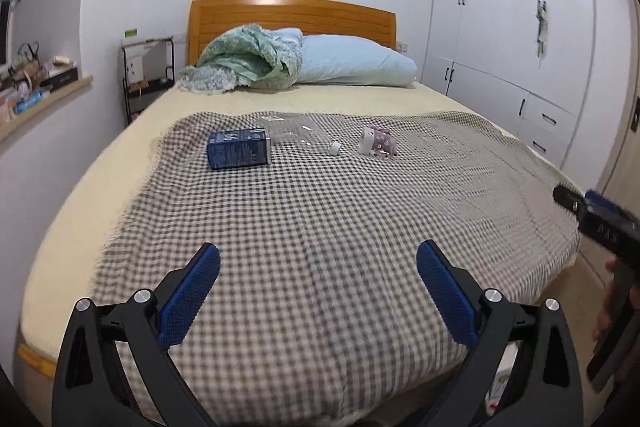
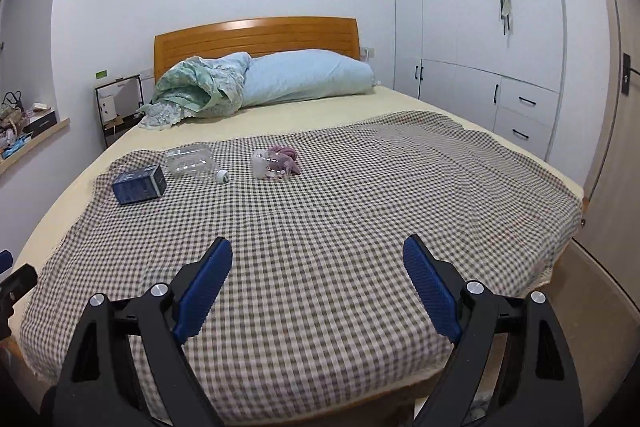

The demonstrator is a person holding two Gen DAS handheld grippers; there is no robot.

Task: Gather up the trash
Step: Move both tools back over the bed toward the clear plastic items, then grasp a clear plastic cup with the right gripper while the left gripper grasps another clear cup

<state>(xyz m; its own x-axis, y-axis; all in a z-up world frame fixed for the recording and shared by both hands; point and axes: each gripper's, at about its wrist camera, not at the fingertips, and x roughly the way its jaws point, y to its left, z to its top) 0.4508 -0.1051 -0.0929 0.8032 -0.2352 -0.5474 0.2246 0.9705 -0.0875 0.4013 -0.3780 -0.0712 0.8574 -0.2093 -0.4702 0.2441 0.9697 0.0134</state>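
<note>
Three pieces of trash lie on the checkered blanket (image 1: 320, 227) far from both grippers. A dark blue carton (image 1: 239, 149) (image 2: 139, 183) lies on the left. A clear plastic bottle (image 1: 298, 135) (image 2: 194, 163) with a white cap lies beside it. A crumpled pinkish wrapper with a white cup (image 1: 378, 142) (image 2: 276, 164) lies to the right. My left gripper (image 1: 318, 259) is open and empty above the near blanket. My right gripper (image 2: 318, 251) is open and empty too; it also shows at the right edge of the left wrist view (image 1: 596, 219).
The bed has a wooden headboard (image 1: 292, 19), a blue pillow (image 1: 352, 63) and a green bundled quilt (image 1: 244, 61). White wardrobes (image 1: 520, 27) line the right wall. A black rack (image 1: 148, 75) and a cluttered ledge (image 1: 36, 87) stand at the left.
</note>
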